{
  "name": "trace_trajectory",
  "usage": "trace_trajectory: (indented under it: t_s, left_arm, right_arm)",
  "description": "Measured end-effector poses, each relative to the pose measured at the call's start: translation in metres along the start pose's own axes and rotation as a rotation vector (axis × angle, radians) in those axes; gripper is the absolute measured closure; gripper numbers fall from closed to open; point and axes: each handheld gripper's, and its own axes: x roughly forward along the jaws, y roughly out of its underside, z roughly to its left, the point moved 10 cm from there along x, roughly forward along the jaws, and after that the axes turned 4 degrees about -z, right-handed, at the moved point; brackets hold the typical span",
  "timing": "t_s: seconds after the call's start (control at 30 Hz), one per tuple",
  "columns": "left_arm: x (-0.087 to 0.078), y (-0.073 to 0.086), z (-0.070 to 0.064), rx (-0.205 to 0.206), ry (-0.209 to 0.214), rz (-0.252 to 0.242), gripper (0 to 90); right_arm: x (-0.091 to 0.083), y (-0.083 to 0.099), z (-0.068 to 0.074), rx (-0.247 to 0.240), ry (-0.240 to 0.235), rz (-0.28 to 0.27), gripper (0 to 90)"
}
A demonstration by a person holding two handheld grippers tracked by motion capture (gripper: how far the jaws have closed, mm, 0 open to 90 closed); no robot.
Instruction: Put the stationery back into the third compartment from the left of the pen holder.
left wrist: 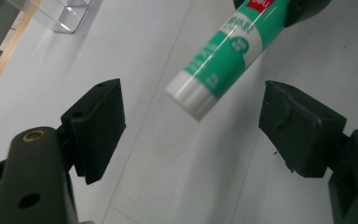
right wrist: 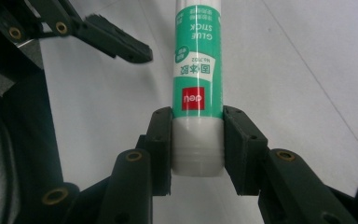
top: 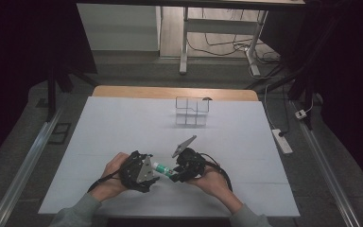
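Observation:
A green and white glue stick (top: 162,167) hangs just above the white table (top: 123,123) near its front edge. My right gripper (top: 175,174) is shut on the stick's white end (right wrist: 198,154), and the green labelled body (right wrist: 198,56) points away from it toward the left gripper. My left gripper (top: 154,171) is open. In the left gripper view the stick's other white tip (left wrist: 191,95) sits between that gripper's (left wrist: 198,121) two spread jaws, touching neither. One of the left gripper's fingers (right wrist: 116,44) reaches in beside the stick in the right gripper view.
A clear plastic organiser with compartments (top: 192,112) stands at the back middle of the table, also seen as the clear box (left wrist: 70,14). A power strip (top: 282,141) lies on the floor to the right. A person's hands and sleeves hold both grippers.

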Motion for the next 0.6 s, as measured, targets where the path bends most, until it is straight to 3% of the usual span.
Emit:
trace_trajectory:
  t_s: [0.3,0.6]
  left_arm:
    - [0.007,-0.003,-0.005,0.042,0.022,0.023,27.6]
    - [0.011,-0.001,-0.012,0.165,0.026,0.068,48.8]
  right_arm:
    - [0.006,-0.003,0.004,-0.009,-0.024,0.012,64.4]
    - [0.006,-0.007,0.01,-0.012,-0.065,0.003,64.5]
